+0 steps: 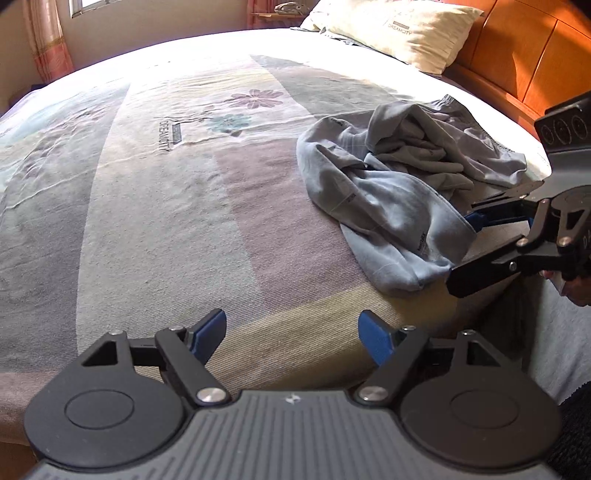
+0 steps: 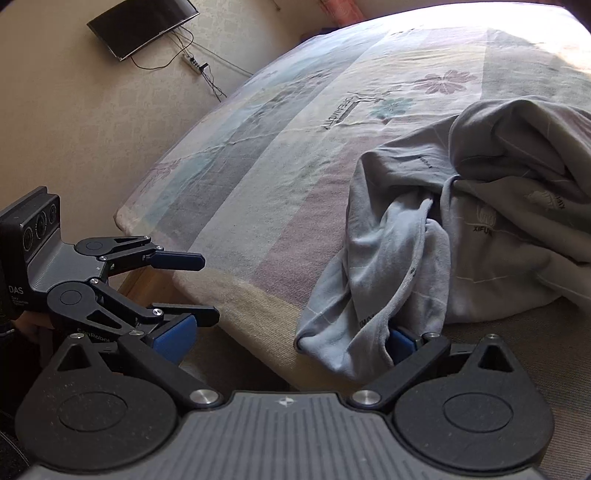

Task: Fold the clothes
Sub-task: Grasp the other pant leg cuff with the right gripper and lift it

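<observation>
Between the blue pads of our left gripper [image 1: 291, 334] we see only bedsheet — its jaws stand wide and hold nothing, at six o'clock in the left wrist view. Our right gripper [image 2: 291, 341] is also spread; the near edge of the crumpled grey garment [image 2: 373, 280] droops between its fingers against the right pad, but the pads do not pinch it, so we judge nothing is gripped yet.

That garment lies in a heap on the bed [image 1: 155, 206], at about three o'clock from the left gripper, close to the near edge of the mattress. At twelve o'clock sits one pillow [image 1: 399, 29].

Risks, as we judge them: closing here could catch several bunched layers instead of one hem, so the cloth would lift as a wad; and a tug toward the edge could drag it off the bed.

Count: two grippers, one pillow, one wall television [image 2: 142, 26] — and one heap that may hold more than one garment; we cannot tell.
</observation>
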A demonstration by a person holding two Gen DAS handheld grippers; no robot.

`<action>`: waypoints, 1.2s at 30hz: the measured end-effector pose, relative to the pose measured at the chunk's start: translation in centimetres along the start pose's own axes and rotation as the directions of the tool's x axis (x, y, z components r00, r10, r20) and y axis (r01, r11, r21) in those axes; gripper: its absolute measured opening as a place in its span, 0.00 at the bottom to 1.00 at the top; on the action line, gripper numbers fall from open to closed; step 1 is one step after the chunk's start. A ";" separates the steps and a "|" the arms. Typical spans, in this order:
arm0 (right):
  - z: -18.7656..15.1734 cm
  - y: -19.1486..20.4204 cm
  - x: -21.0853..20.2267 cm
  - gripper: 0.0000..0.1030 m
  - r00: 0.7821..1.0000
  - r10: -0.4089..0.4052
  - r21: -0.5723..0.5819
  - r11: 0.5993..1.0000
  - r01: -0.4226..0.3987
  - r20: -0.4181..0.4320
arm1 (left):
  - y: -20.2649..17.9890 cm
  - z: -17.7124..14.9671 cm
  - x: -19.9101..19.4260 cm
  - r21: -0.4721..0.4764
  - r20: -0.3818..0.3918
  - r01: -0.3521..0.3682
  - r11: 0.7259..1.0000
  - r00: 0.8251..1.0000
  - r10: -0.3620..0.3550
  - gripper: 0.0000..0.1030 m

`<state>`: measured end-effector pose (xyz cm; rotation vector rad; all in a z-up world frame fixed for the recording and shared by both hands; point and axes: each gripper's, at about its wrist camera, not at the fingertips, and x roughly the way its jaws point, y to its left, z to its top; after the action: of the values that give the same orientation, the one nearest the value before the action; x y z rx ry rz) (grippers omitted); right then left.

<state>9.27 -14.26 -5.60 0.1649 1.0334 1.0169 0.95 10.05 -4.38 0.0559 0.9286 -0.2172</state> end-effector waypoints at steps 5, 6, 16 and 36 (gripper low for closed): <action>1.3 0.3 2.6 1.00 0.997 0.048 0.055 0.997 -0.046 -0.053 | 2.6 -1.2 -1.2 -0.047 0.027 -0.030 0.998 0.999 0.032 0.77; 1.9 0.7 3.1 1.00 0.996 0.071 0.063 0.996 -0.067 -0.056 | 3.2 -1.5 -1.4 -0.058 0.032 -0.040 0.998 0.999 0.042 0.77; 8.9 3.7 7.2 1.00 0.956 0.292 0.164 0.942 -0.292 0.024 | 8.7 -5.1 -3.8 -0.195 0.056 -0.112 0.974 0.990 0.126 0.79; 24.3 10.8 12.4 1.00 0.934 0.219 0.029 0.971 -0.236 0.284 | 14.2 -9.3 -5.6 -0.336 0.068 -0.134 0.932 0.984 0.166 0.79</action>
<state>22.88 9.14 5.61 0.4761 0.7990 1.1337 -6.60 26.11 -6.15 -0.1920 0.8507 0.0799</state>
